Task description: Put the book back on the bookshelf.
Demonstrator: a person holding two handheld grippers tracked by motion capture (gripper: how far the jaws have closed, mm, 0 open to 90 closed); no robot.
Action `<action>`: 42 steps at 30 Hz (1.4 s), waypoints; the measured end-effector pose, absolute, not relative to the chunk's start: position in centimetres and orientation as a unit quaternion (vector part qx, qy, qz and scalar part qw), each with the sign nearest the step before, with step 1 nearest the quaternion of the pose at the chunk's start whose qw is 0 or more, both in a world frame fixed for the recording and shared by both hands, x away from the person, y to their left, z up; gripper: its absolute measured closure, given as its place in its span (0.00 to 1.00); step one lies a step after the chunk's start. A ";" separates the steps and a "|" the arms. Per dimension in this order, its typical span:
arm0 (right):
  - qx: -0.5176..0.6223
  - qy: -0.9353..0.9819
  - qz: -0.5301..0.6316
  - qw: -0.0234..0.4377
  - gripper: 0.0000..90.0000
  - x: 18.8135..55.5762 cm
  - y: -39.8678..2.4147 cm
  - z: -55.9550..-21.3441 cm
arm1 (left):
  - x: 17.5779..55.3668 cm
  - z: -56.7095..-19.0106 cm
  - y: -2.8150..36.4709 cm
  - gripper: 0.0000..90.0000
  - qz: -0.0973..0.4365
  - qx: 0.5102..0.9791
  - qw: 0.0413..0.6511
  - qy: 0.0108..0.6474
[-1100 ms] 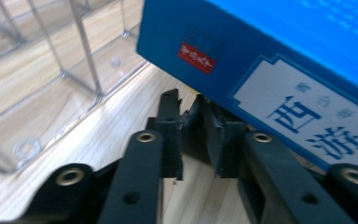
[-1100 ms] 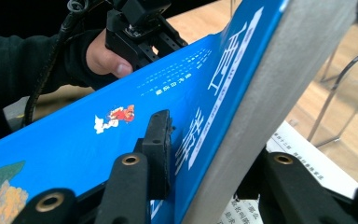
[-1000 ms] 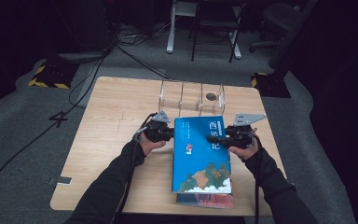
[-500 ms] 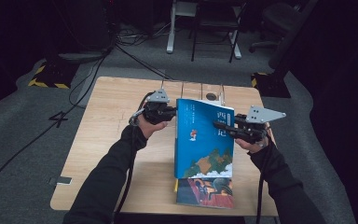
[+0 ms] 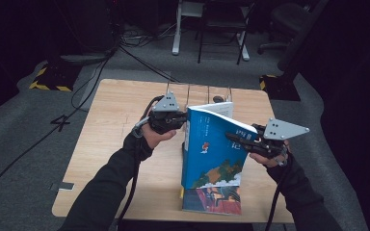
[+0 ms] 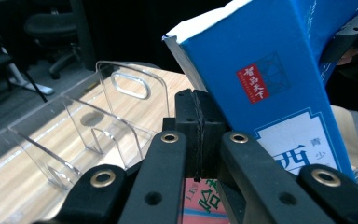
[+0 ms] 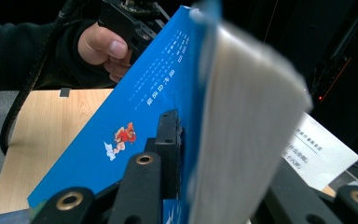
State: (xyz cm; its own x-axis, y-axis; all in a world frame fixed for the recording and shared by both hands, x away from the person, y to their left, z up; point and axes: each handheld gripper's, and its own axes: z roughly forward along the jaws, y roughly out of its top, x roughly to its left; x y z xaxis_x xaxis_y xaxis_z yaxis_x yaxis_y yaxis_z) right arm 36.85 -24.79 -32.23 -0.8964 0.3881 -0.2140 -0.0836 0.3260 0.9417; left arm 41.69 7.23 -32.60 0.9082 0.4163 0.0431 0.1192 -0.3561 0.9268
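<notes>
Two claws, one book, both hands up off the desk (image 5: 111,125).

Left claw (image 5: 182,119): clenched. In the left gripper view its pads meet with nothing visible between them, just beside the book's spine corner; I cannot tell if it pinches the cover edge there. In the high view it sits against the book's (image 5: 212,147) left edge, near the top.

Right claw (image 5: 236,139): grasping the book. In the right gripper view one jaw lies flat on the blue cover, the page block runs between the jaws, and the other jaw sits on the far side.

Book: blue cover, held in the air above the desk, between the claws. It stands nearly on end, long axis running from the near edge of the desk up and away, top edge highest, cover facing me. The lower edge hangs over a second book (image 5: 212,199) that lies flat at the near edge.

Why this hold, as I judge it: a claw at each side steadies the tall book. Behind it stands a clear rack (image 6: 98,121) with upright dividers; standing the book suits sliding it into a slot.
</notes>
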 end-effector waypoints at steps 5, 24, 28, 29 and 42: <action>0.091 0.786 0.575 0.209 0.84 35.7 -25.0 -32.1 | 40.7 -32.2 7.1 1.00 0.144 0.812 0.544 0.157; 0.062 0.773 0.584 0.240 0.85 31.8 -25.6 -32.2 | 36.7 -33.7 8.0 0.76 0.162 0.799 0.556 0.161; 0.065 0.771 0.587 0.240 0.85 31.5 -25.6 -32.3 | 36.1 -34.5 8.5 0.65 0.157 0.797 0.556 0.174; 0.066 0.770 0.587 0.239 0.85 31.4 -25.7 -32.3 | 35.7 -34.9 8.9 0.64 0.156 0.799 0.554 0.172; 0.064 0.770 0.586 0.245 0.85 30.8 -25.6 -32.3 | 33.1 -37.8 10.7 0.32 0.145 0.831 0.504 0.185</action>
State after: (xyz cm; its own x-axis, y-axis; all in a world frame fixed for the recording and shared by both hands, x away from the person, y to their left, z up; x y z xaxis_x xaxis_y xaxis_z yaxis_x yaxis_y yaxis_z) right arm 30.77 -25.63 -32.27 -0.8722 0.3854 -0.3013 -0.1883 0.3042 0.9338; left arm 33.09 10.66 -37.82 0.8894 0.4539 0.0538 0.1619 -0.4228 0.8916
